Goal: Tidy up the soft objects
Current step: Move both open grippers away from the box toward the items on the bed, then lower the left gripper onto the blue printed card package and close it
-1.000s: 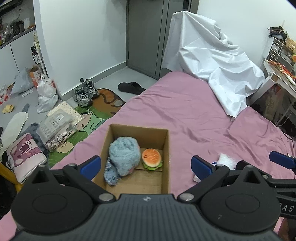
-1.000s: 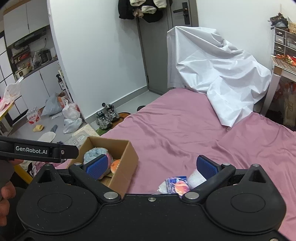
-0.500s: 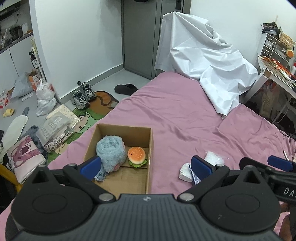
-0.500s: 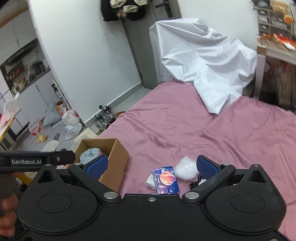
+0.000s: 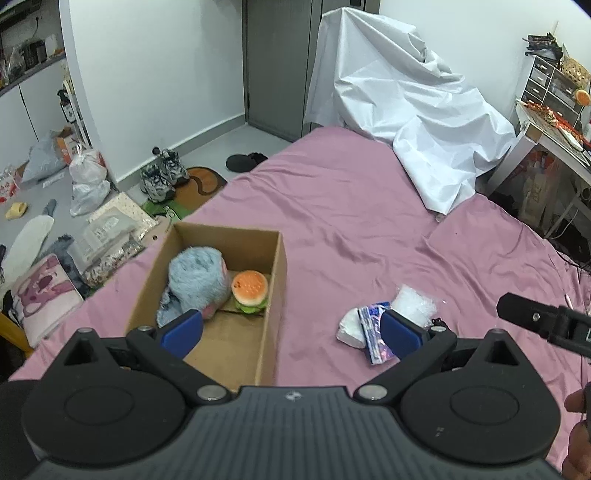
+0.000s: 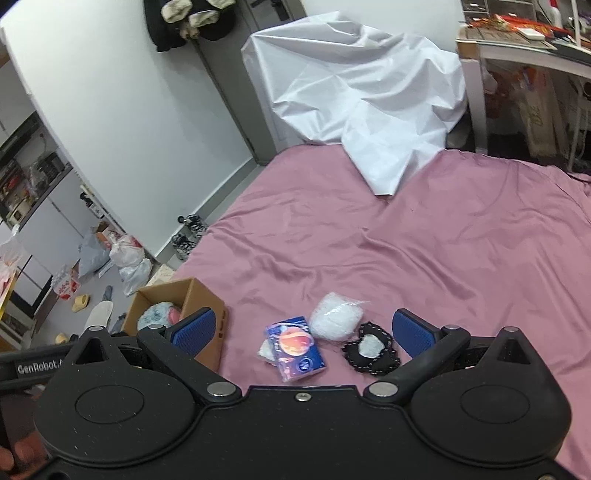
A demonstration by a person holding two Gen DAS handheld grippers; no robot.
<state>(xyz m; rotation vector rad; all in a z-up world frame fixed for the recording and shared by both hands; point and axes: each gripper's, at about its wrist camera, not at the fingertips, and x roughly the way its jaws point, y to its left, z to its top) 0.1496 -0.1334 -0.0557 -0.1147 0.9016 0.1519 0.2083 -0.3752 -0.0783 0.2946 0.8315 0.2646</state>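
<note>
Pink bed (image 6: 424, 258) carrying a cardboard box (image 5: 273, 291) at its left edge, long axis running away from the camera; inside lie a blue plush (image 5: 197, 282) and a burger toy (image 5: 250, 287); right of the box, well apart, lie a tissue packet (image 6: 295, 347) printed with planets, a white fluffy bundle (image 6: 336, 319) and a black-edged pouch (image 6: 371, 349); white sheet (image 6: 365, 99) draped behind; "GenRobot" reads on the left gripper (image 5: 291, 332), fingers spread, empty; right gripper (image 6: 303, 332) likewise spread, empty.

A lived-in bedroom at home.
Ahead of my tongs a pink-sheeted bed (image 5: 332, 206); sneakers (image 5: 162, 177), a doormat (image 5: 205, 181) and bags (image 5: 88, 184) on the floor to my left; clothes (image 6: 195, 18) hanging on the door.
</note>
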